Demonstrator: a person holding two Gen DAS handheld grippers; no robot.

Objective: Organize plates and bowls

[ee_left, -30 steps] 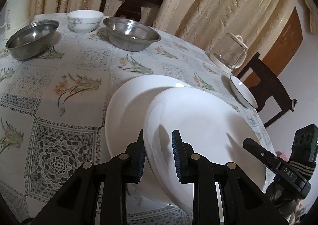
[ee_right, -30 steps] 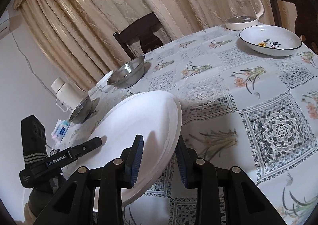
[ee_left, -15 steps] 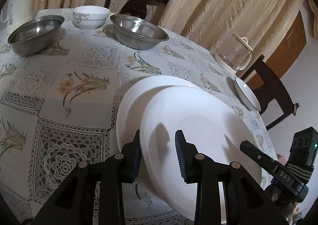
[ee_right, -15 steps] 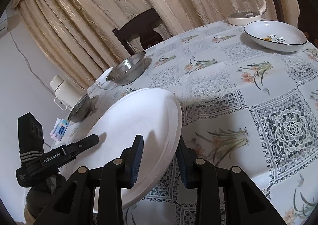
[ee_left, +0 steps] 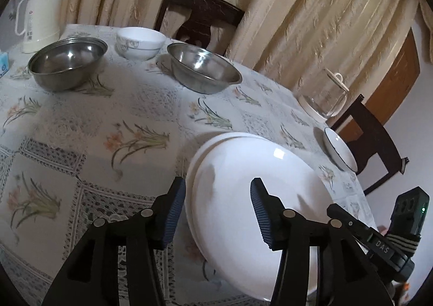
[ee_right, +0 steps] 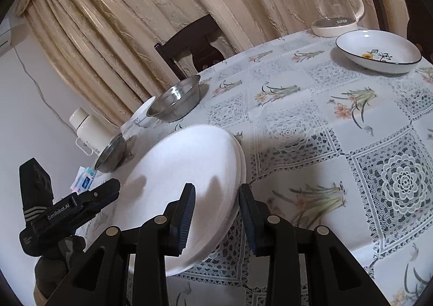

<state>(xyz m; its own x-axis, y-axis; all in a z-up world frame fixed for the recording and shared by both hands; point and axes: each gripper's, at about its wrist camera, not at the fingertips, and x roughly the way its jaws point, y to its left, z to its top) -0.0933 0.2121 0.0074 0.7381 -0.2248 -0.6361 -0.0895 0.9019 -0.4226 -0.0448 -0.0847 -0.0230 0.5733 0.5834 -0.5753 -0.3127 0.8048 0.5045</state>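
Note:
Two large white plates lie near the table's front edge. The top plate (ee_left: 257,192) (ee_right: 189,168) sits almost squarely over the lower plate (ee_left: 200,151) (ee_right: 242,162), which shows only as a thin rim. My left gripper (ee_left: 217,210) stands open, its blue pads apart on either side of the plates' near rim and touching neither. My right gripper (ee_right: 216,220) is shut on the top plate's near edge, one pad above it and one below. Each gripper also shows in the other's view: the right gripper (ee_left: 349,222) and the left gripper (ee_right: 108,188), at opposite sides of the plates.
Two steel bowls (ee_left: 65,62) (ee_left: 203,68) and a white bowl (ee_left: 140,42) stand at the far side, beside a white thermos (ee_left: 40,5). A black-rimmed dish (ee_right: 379,50) and a glass kettle (ee_right: 333,0) are far right. Dark chairs (ee_left: 200,16) ring the table (ee_right: 338,116).
The top plate slid and came down over the lower one until they nearly line up. My left gripper let go of it and opened wide. The right gripper's jaw gap looks unchanged.

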